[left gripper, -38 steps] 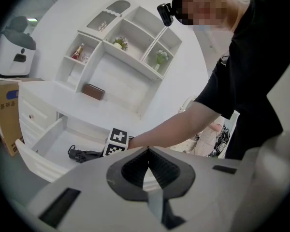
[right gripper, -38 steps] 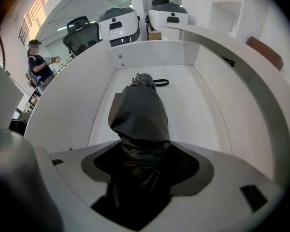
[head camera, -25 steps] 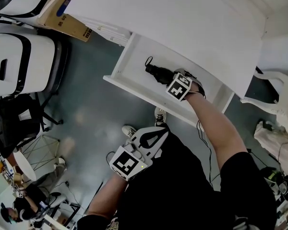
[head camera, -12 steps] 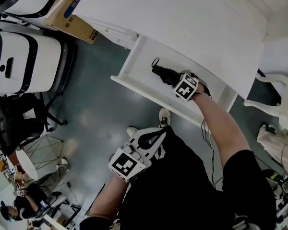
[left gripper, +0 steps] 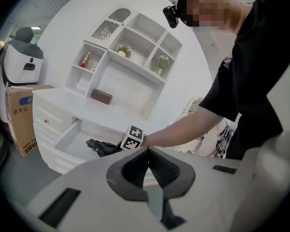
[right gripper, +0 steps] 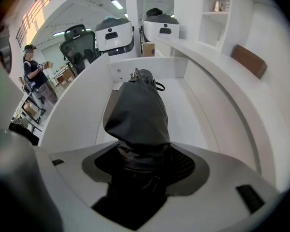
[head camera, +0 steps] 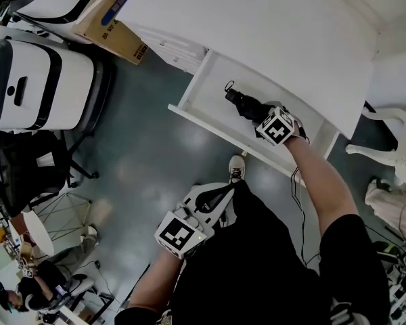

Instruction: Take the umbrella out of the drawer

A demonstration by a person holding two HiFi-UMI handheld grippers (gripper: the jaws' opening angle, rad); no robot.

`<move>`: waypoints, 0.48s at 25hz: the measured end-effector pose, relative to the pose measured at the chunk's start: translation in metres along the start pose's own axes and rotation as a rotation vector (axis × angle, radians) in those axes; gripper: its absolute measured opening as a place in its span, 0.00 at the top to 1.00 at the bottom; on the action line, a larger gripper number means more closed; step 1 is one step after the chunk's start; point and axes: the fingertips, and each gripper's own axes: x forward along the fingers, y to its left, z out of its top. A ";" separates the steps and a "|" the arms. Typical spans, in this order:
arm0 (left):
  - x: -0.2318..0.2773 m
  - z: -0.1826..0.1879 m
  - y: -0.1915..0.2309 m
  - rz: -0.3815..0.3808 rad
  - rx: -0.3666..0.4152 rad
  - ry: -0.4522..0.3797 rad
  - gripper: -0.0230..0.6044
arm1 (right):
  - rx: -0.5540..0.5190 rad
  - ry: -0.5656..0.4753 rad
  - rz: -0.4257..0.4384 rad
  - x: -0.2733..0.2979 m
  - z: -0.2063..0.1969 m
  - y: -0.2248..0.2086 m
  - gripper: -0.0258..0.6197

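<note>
While over drawer, umbrella within gripper

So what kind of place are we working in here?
Probably a lab or office floor staged with home furniture: a white desk with a shelf unit stands beside a cardboard box, with office chairs nearby and ceiling strip lights overhead.
</note>
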 end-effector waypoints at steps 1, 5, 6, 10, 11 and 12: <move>-0.003 0.000 0.000 -0.003 0.002 -0.001 0.96 | 0.020 -0.025 -0.010 -0.008 0.004 0.001 0.54; -0.018 0.001 0.003 -0.011 0.013 0.000 0.96 | 0.098 -0.128 -0.057 -0.040 0.021 0.008 0.54; -0.022 0.001 0.003 -0.010 0.017 0.003 0.96 | 0.111 -0.160 -0.073 -0.049 0.026 0.010 0.54; -0.036 0.006 -0.001 -0.033 0.044 -0.009 0.96 | 0.185 -0.299 -0.141 -0.090 0.048 0.018 0.54; -0.040 0.007 -0.002 -0.035 0.048 -0.006 0.96 | 0.205 -0.332 -0.157 -0.101 0.054 0.020 0.54; -0.044 0.007 -0.002 -0.036 0.051 -0.003 0.96 | 0.222 -0.363 -0.171 -0.113 0.060 0.023 0.54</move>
